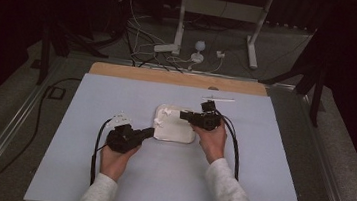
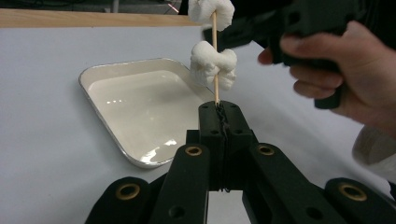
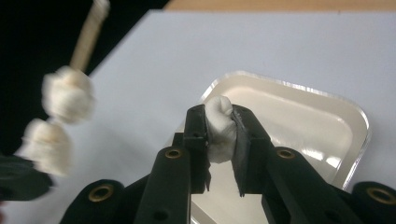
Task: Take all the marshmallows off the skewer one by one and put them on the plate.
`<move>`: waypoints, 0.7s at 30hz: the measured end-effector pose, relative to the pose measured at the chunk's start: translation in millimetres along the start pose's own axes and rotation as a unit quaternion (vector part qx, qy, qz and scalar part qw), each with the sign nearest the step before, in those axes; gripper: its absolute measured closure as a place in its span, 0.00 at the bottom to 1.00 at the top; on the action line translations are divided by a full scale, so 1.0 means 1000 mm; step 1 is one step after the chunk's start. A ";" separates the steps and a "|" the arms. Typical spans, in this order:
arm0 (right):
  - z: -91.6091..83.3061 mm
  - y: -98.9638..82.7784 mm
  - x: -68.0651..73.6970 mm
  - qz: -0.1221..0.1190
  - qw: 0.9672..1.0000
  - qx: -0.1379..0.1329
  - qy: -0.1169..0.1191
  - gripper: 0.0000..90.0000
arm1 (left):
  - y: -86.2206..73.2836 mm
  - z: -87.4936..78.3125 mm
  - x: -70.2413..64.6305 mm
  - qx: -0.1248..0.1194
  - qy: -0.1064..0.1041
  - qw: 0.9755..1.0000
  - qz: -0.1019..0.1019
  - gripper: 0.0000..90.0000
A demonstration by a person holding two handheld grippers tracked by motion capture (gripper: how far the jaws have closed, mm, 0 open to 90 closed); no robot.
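- Holding a thin wooden skewer (image 2: 215,70) upright, the left gripper (image 2: 219,109) has its jaws fully closed on the stick's lower end, just off the near left corner of the tray (image 1: 182,137).
- In the high view the left gripper (image 1: 149,132) lies low over the pale blue table (image 1: 108,173), its tip just beside the tray's left edge, with a hand (image 1: 116,160) and a light sleeve behind it.
- Two white marshmallows (image 2: 213,63) are threaded on the skewer, one near the middle of the stick and one at its top; in the right gripper view they (image 3: 60,116) appear blurred, left of the tray.
- The tray (image 2: 140,107) is a shallow cream dish with a shiny metal rim and rounded corners, sitting at the middle of the table; its floor is bare and glossy.
- The right gripper (image 3: 220,126) grips a third marshmallow (image 3: 220,130) between its jaws, which stand only as far apart as the soft white lump is wide; the pads press its sides and it bulges above them.
- That held marshmallow hangs over the tray's near left corner, just right of the skewer.
- In the high view the right gripper (image 1: 185,115) reaches over the tray from its right side, with the right hand (image 1: 212,139) beside the tray's right edge.
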State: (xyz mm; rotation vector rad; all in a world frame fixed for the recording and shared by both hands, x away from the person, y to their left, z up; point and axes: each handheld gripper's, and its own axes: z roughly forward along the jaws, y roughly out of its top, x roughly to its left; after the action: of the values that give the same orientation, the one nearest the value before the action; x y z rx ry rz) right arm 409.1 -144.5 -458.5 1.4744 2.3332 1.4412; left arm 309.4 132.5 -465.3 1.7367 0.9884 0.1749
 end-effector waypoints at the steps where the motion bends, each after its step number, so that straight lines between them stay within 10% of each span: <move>1: 0.004 -0.002 0.000 -0.003 1.000 0.007 -0.005 0.86 | 0.000 0.000 0.000 0.000 0.000 1.000 -0.001 1.00; 5: 0.019 -0.007 -0.003 0.003 1.000 0.025 -0.015 0.81 | 0.000 -0.001 0.002 -0.001 -0.001 1.000 -0.003 1.00; 12: 0.028 -0.012 -0.005 0.019 0.999 0.040 -0.031 0.38 | 0.000 -0.001 0.002 -0.001 0.001 1.000 -0.005 1.00; 21: 0.006 -0.007 0.006 0.014 0.999 0.018 0.034 0.23 | 0.000 -0.003 0.005 -0.005 0.006 1.000 -0.009 1.00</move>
State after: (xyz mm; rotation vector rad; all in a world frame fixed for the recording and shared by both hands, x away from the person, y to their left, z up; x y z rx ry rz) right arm 403.1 -136.9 -464.3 1.4951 2.3985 1.4870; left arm 310.7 137.8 -465.7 1.7189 1.0109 0.1782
